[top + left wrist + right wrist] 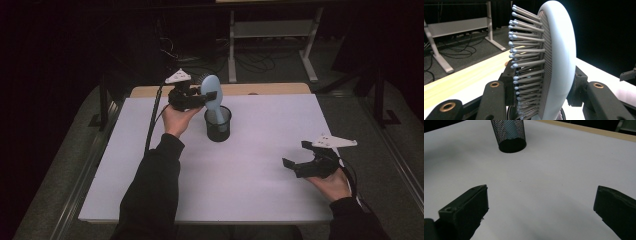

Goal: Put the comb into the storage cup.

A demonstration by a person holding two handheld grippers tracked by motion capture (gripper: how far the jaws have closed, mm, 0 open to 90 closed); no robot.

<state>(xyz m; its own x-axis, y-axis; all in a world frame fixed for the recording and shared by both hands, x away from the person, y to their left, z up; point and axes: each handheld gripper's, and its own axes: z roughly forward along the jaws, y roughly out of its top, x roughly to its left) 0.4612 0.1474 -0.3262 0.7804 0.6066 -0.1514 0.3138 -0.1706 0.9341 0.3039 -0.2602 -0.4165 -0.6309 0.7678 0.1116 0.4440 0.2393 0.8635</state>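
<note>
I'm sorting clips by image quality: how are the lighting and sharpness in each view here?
High view: the white table is evenly lit, the surroundings nearly black, the picture soft. Left gripper view: the hairbrush is sharp, with a black backdrop on its right. Right gripper view: the mesh cup is clear, the near jaws soft-edged, faint shadows on the table.

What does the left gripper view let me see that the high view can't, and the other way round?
Left gripper view: the hairbrush's round-tipped bristles and mesh pad up close, clamped between the two black jaws. High view: the whole white table, both hands, and the right gripper open, apart from the black mesh cup. Shared: the left gripper shut on the pale blue hairbrush, its handle down in the cup.
</note>
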